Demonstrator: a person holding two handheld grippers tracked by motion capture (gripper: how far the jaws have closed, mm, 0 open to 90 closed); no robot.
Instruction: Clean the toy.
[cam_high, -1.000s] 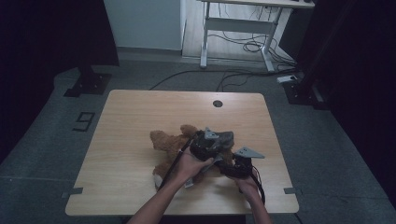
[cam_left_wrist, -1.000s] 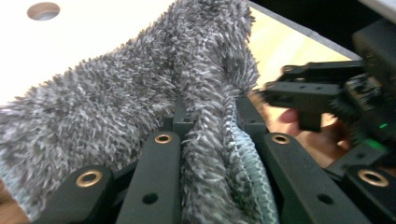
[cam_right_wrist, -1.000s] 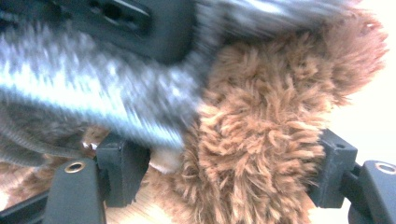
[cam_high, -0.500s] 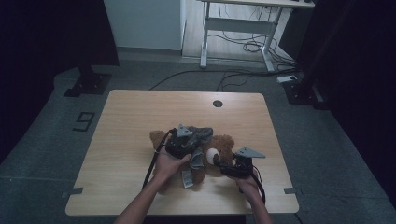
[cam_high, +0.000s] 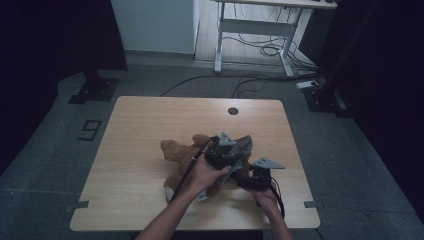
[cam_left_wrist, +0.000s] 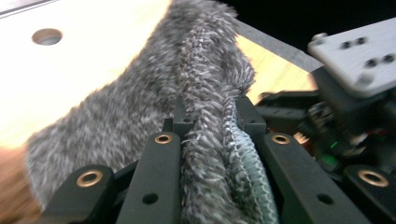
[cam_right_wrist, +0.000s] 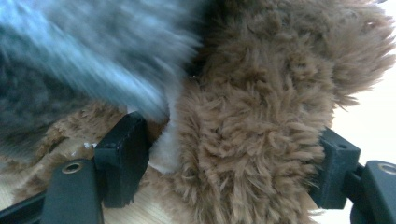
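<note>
Much of the brown plush teddy bear (cam_high: 181, 156) was hidden in the high view beneath the two hands and their tools, so its face and far limbs could not be made out, and the right gripper view was blurred across its upper left where grey fabric swept past. The bear lay on its side near the middle of the pale wooden table (cam_high: 140, 130), toward the person's edge, its fur long, shaggy and tan, with a lighter cream patch showing between the jaws in the right gripper view. A grey fuzzy knitted garment (cam_left_wrist: 196, 84) hung bunched over the bear's right part; its outside was soft and mottled grey, and a paler ribbed inner face showed at the fold. The left gripper (cam_left_wrist: 212, 140) had its jaws pressed together on that fold of grey cloth, lifting it above the tabletop. The right gripper (cam_right_wrist: 229, 163) stood spread wide around a thick tuft of the bear's brown fur, both pads against the plush, so it was pinching the bear. The table carried a round cable hole (cam_high: 232, 110) near its far edge. Beyond it lay a grey carpeted floor (cam_high: 60, 150), loose black cables (cam_high: 260, 50) and the white legs of a desk frame (cam_high: 250, 30); the room's sides were dark.
</note>
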